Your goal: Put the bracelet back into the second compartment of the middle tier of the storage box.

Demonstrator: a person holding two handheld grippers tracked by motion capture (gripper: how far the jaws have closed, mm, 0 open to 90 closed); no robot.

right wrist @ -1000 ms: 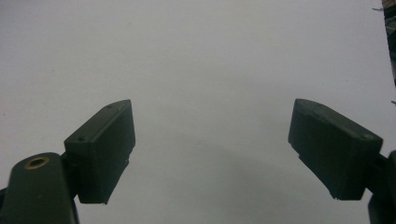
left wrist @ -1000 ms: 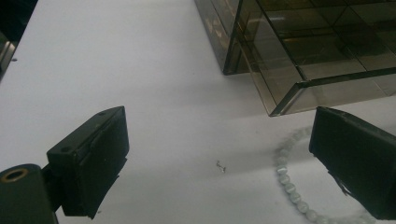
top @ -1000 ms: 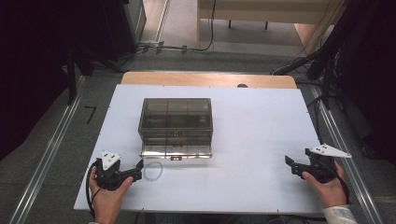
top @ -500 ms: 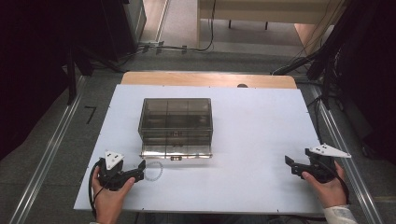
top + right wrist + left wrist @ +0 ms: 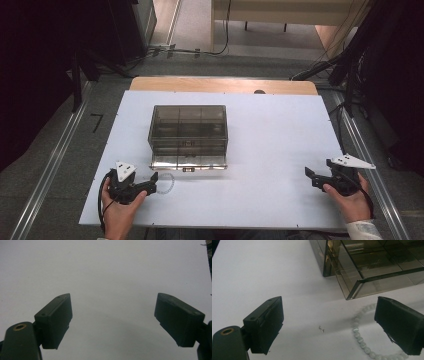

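A white board (image 5: 280,145) lay over a wooden table (image 5: 220,84) in a dim room, with grey floor, metal rails and dark cables around it. Near the board's middle, toward its left, stood a smoky see-through plastic box (image 5: 188,135), its inside split by partitions into compartments; its low front edge faced the person. In the high view the left hand (image 5: 120,212) held the left gripper (image 5: 152,181) at the board's near left corner, pointing right, with a grey 3-cornered plate on top and a cable looping beside it. A bracelet (image 5: 166,181) of pale round beads lay flat on the board just in front of the box's near left corner, at the tip of that gripper. In the left gripper view the 2 black jaws stood spread wide apart; the bracelet (image 5: 359,336) lay near the right jaw, which hid part of the loop, and whether bead and jaw touched could not be told. A tiny speck lay on the board between the jaws. The box corner (image 5: 362,267) lay beyond, apart from both jaws. The right hand (image 5: 352,200) held the right gripper (image 5: 311,176) at the near right edge, well apart from the box. In the right gripper view its jaws were likewise spread wide over bare white board (image 5: 110,277), gripping nothing.
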